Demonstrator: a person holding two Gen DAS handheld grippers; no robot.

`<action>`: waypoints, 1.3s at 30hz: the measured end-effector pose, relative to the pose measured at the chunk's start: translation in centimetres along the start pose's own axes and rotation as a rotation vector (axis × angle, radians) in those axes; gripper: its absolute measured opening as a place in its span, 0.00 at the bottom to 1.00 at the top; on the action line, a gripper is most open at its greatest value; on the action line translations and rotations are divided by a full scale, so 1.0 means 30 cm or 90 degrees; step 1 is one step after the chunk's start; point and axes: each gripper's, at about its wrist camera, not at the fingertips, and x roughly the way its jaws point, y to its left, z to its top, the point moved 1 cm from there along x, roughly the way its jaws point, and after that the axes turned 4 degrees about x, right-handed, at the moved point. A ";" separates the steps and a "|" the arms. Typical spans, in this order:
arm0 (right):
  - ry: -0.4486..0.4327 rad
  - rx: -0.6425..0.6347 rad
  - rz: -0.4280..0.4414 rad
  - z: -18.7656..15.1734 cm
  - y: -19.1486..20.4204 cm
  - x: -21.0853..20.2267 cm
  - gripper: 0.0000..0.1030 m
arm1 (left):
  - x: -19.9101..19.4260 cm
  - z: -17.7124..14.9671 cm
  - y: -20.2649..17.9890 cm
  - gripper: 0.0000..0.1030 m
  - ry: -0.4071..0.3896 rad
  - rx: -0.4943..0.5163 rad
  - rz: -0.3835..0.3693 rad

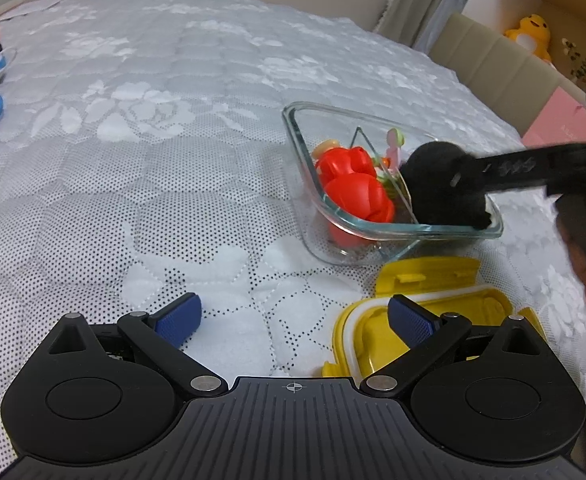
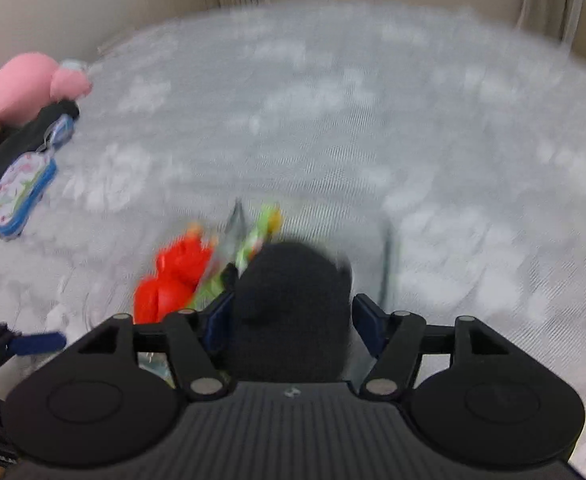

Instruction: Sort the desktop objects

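Left wrist view: left gripper (image 1: 295, 320) gapes, empty; right gripper (image 2: 291, 320) (blurred) straddles black fuzzy ball (image 1: 433, 184) in glass container (image 1: 293, 136), released.

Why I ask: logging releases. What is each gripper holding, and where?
Nothing, apparently. Left gripper open, empty. Right gripper straddles the black ball in the glass container, pads off it.

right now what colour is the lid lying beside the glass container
Yellow lid with a white inner rim, clearest in the left wrist view.
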 end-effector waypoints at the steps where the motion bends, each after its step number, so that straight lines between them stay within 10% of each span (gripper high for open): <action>1: -0.019 -0.021 -0.014 -0.013 0.014 0.000 0.64 | 0.000 -0.001 0.001 0.99 0.000 0.000 -0.001; 14: -0.128 -0.061 -0.042 0.030 0.052 -0.178 0.60 | 0.003 -0.001 0.002 0.99 0.001 -0.002 0.001; 18: -0.103 -0.071 -0.032 0.018 0.069 -0.145 0.46 | 0.002 -0.002 0.001 0.99 0.001 -0.002 0.001; 39: -0.059 -0.193 -0.187 -0.006 0.216 0.017 0.47 | -0.009 -0.003 0.008 0.99 -0.003 -0.004 -0.002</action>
